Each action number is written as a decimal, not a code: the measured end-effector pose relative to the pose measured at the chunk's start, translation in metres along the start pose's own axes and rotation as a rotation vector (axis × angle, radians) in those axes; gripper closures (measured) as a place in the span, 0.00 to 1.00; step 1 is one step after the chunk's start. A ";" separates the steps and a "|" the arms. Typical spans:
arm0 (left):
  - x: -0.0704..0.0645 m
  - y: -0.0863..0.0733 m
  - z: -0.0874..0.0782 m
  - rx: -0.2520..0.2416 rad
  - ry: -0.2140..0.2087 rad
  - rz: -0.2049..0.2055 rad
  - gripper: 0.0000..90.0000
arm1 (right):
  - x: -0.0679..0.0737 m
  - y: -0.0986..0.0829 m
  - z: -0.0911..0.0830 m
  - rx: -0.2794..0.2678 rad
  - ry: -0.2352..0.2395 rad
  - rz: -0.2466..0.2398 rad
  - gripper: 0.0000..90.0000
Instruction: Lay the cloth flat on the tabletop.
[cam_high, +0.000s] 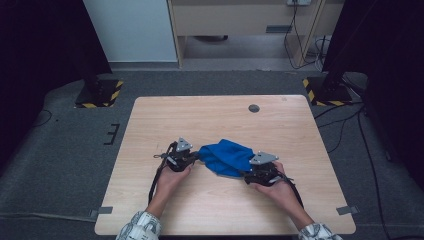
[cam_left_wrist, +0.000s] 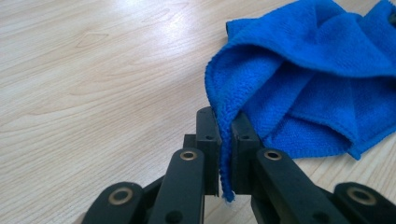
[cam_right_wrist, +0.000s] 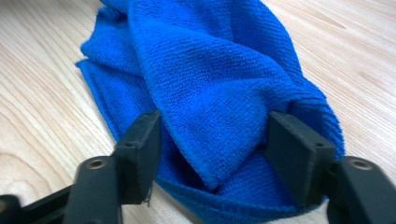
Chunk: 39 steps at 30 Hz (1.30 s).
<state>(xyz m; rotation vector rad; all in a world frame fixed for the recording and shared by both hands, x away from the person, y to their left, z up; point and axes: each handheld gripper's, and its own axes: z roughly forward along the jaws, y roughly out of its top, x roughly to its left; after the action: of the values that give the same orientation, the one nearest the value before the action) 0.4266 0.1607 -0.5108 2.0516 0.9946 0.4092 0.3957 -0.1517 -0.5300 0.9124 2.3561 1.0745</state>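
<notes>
A crumpled blue microfibre cloth (cam_high: 226, 156) lies on the wooden table (cam_high: 210, 117), a little in front of its middle. My left gripper (cam_high: 194, 158) sits at the cloth's left end. In the left gripper view the gripper (cam_left_wrist: 225, 140) is shut on a hemmed edge of the cloth (cam_left_wrist: 308, 65), which drapes away to the right. My right gripper (cam_high: 249, 174) is at the cloth's near right end. In the right gripper view the gripper (cam_right_wrist: 215, 154) stands open, its jaws wide apart on either side of a thick fold of the cloth (cam_right_wrist: 210, 79).
A small grey round insert (cam_high: 254, 108) sits in the tabletop near the far edge. Grey tape marks (cam_high: 101, 210) (cam_high: 347, 209) lie at the front corners. Two black stands with yellow-striped bases (cam_high: 99, 92) (cam_high: 325, 91) flank the table on the floor.
</notes>
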 end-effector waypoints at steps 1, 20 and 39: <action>0.001 0.000 0.000 -0.001 -0.001 -0.003 0.94 | 0.000 0.000 -0.001 -0.007 -0.011 -0.008 0.53; -0.001 0.014 -0.007 -0.040 -0.014 -0.003 0.93 | -0.033 0.022 -0.032 -0.118 0.013 0.131 0.95; 0.010 0.027 -0.002 -0.072 -0.006 -0.022 0.92 | -0.067 0.023 -0.049 -0.148 -0.005 0.230 0.96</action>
<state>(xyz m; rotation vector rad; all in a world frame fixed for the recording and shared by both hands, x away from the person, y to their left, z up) 0.4459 0.1591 -0.4892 1.9747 0.9843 0.4217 0.4238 -0.2128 -0.4757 1.1487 2.1721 1.3125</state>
